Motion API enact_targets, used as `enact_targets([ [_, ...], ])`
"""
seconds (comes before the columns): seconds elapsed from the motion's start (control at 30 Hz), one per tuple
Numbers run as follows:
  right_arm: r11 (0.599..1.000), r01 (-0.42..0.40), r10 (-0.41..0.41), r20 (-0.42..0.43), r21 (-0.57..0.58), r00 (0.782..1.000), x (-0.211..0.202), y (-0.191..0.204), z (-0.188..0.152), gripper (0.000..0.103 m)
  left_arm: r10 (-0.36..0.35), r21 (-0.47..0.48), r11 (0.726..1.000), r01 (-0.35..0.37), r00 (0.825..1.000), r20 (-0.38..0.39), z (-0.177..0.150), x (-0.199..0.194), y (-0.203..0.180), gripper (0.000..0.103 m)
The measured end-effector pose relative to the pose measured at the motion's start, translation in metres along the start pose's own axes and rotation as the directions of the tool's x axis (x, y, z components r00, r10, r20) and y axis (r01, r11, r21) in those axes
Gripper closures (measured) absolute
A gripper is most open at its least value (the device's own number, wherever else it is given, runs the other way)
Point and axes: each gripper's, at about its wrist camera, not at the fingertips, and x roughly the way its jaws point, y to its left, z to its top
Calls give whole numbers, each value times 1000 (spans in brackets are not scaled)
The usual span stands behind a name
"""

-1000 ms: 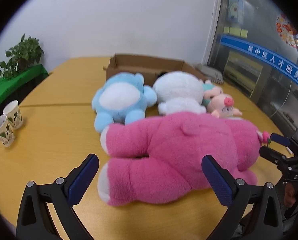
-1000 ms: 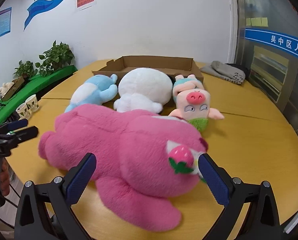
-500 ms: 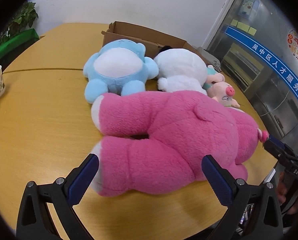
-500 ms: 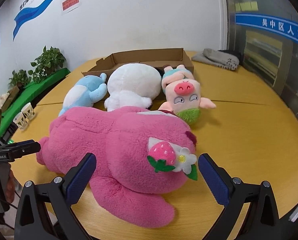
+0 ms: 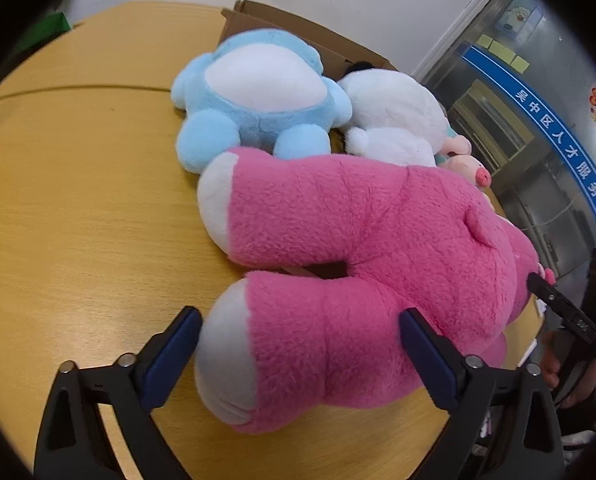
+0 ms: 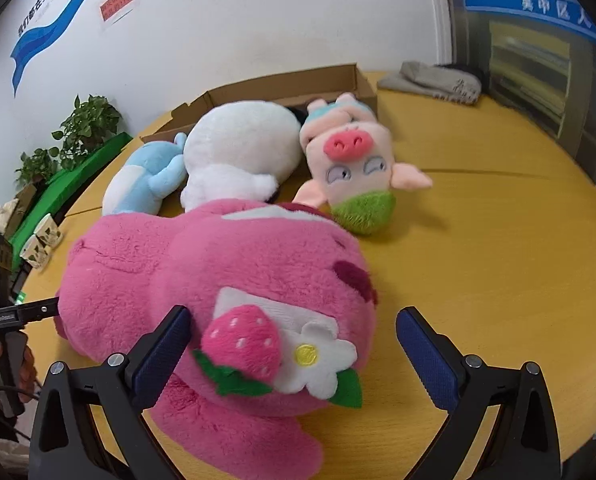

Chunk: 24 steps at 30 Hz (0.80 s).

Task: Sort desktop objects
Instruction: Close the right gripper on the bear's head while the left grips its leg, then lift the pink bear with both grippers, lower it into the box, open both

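White wall (image 6: 257, 20) — wooden table (image 6: 498, 260).

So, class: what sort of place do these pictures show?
Probably an office or public service centre, not a home: a blue Chinese sign band across glass partitions, a wall notice, and a round wooden table.

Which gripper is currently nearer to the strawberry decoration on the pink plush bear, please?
Right. The right gripper straddles the strawberry at the pink bear's head; the left gripper is at its leg end.
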Motion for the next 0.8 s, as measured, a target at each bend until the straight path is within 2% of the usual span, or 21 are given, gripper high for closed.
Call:
enact_targets([
  [0.1,999,-41,41,-15,18,999,10,-5,4,0,-38,-24,999,38,999,-16,2,5,7,10],
  [0.3,997,-78,79,-51,14,996,25,0,6,5,-43,-33,999,42,999,-24,3,8,8,23],
  [0.37,997,-74,74,-49,6,996,26,1,5,11,-43,-54,998,42,999,-16,3,6,11,35],
  [0.43,997,-76,75,-31,-22,997,22,5,4,24,-41,-78,996,40,999,-9,3,3,14,52],
  [0.5,996,-71,71,-11,-54,997,17,10,3,33,-42,-87,995,40,999,-13,2,0,15,60],
  [0.63,995,-72,75,34,-74,997,5,14,-2,43,-35,-90,995,36,999,11,-3,-12,12,67],
  [0.8,993,-80,88,95,-84,992,-14,19,-4,47,-58,-102,993,64,997,53,-3,-26,6,73],
])
